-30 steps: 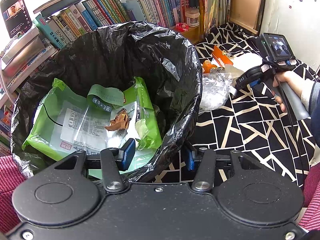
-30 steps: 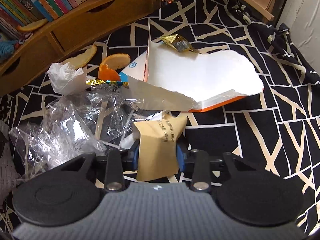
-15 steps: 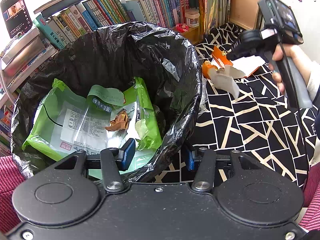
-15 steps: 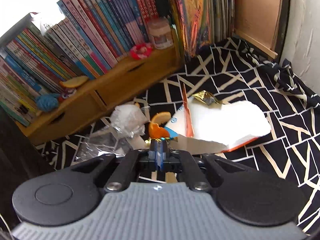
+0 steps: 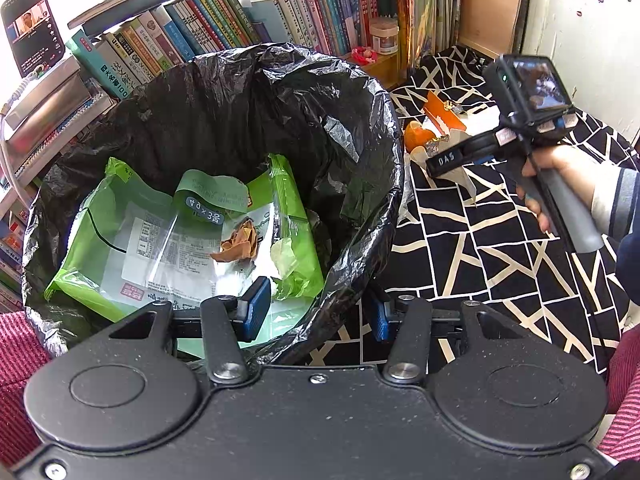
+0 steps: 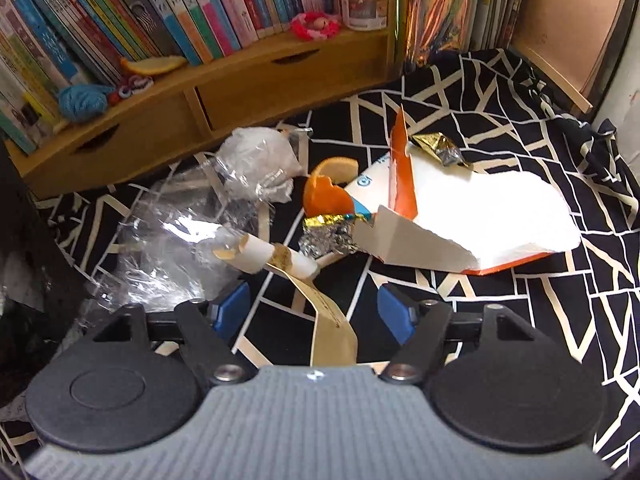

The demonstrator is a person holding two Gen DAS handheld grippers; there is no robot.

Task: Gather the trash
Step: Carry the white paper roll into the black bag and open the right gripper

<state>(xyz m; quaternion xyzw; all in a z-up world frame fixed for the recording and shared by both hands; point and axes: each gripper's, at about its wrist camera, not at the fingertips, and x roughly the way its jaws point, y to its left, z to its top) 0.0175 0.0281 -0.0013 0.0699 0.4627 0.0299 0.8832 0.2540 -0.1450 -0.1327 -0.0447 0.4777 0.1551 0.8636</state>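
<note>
Straddling the rim of the black bag-lined bin (image 5: 360, 128), the left gripper (image 5: 316, 312) stands wide and empty; a glossy green wrapper (image 5: 160, 240) and a crumpled brown scrap (image 5: 240, 240) already lie inside. In the right wrist view, the right gripper (image 6: 314, 312) is spread wide over a tan paper strip (image 6: 328, 316), gripping nothing. Crinkly clear plastic (image 6: 176, 248), foil (image 6: 326, 236), orange peel (image 6: 322, 198) and torn white cardboard (image 6: 480, 216) remain on the patterned surface (image 6: 540, 320).

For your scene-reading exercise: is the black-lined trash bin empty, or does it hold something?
Not empty: the black-lined trash bin holds a green plastic wrapper and a crumpled brown scrap.
</note>
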